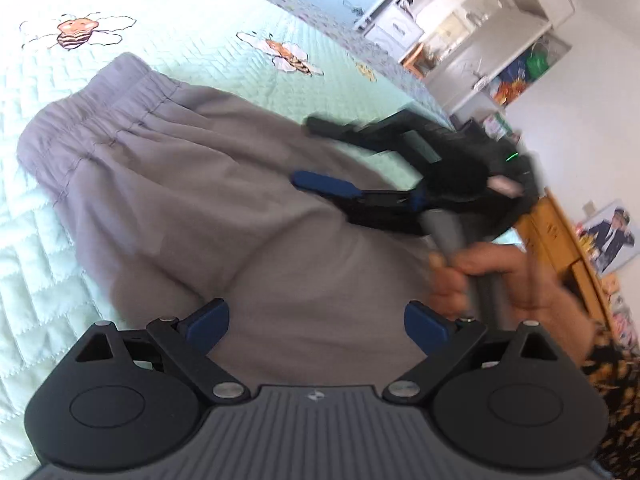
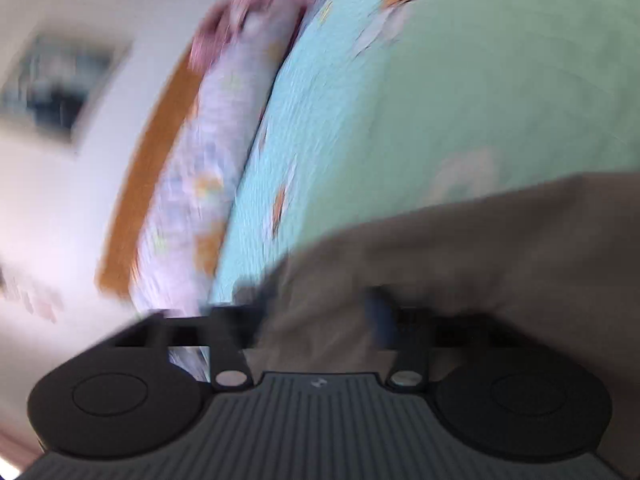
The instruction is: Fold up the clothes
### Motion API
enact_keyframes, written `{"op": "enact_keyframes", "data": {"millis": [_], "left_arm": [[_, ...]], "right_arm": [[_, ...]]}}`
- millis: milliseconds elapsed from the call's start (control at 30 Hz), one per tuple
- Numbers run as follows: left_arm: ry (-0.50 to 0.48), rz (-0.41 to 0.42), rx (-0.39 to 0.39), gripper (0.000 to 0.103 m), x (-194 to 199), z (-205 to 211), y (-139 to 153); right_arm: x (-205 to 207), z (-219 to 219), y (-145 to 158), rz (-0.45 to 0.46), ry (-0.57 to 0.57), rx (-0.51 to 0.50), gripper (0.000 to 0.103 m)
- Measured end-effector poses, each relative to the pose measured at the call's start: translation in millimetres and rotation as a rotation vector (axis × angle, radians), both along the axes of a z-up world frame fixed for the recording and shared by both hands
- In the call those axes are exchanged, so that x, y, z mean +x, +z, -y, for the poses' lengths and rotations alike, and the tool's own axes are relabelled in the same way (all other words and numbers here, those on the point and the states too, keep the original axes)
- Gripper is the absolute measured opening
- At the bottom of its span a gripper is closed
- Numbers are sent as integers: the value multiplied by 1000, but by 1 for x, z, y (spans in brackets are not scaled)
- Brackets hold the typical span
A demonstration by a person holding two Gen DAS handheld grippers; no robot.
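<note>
Grey trousers (image 1: pixel 208 208) with an elastic waistband (image 1: pixel 100 116) lie on a mint quilted bedspread (image 1: pixel 200 40) with bee prints. My left gripper (image 1: pixel 316 324) is open and empty just above the grey cloth. My right gripper (image 1: pixel 304 152) shows in the left wrist view, held in a hand, its jaws spread wide over the far edge of the trousers. The right wrist view is motion-blurred: the grey cloth (image 2: pixel 480 248) lies between and over my right gripper's (image 2: pixel 316 312) fingers; whether they press it I cannot tell.
A wooden bed frame (image 1: pixel 560 232) runs along the right. White shelves with clutter (image 1: pixel 460 32) stand beyond the bed. In the right wrist view a floral pillow (image 2: pixel 208 160) lies at the bed's edge by a white wall.
</note>
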State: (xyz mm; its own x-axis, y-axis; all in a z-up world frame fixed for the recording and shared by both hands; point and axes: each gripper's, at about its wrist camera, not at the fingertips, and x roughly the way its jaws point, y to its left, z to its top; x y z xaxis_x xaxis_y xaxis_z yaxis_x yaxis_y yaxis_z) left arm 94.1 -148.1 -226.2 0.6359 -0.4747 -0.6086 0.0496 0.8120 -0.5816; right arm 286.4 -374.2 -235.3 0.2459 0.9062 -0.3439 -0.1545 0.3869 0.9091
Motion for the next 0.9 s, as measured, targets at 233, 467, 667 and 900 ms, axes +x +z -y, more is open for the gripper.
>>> {"op": "enact_keyframes", "data": {"millis": [233, 467, 667, 900], "left_arm": [[3, -13, 26, 101, -3, 6, 3], [-17, -60, 200, 103, 3, 31, 14], [-16, -71, 275, 103, 5, 41, 12], [-14, -76, 361, 103, 9, 54, 11]], "right_arm": [[-14, -9, 30, 118, 35, -8, 69], [-3, 8, 24, 140, -70, -77, 56], [-64, 77, 68, 288, -165, -53, 67], [-139, 173, 42, 232, -324, -193, 73]]}}
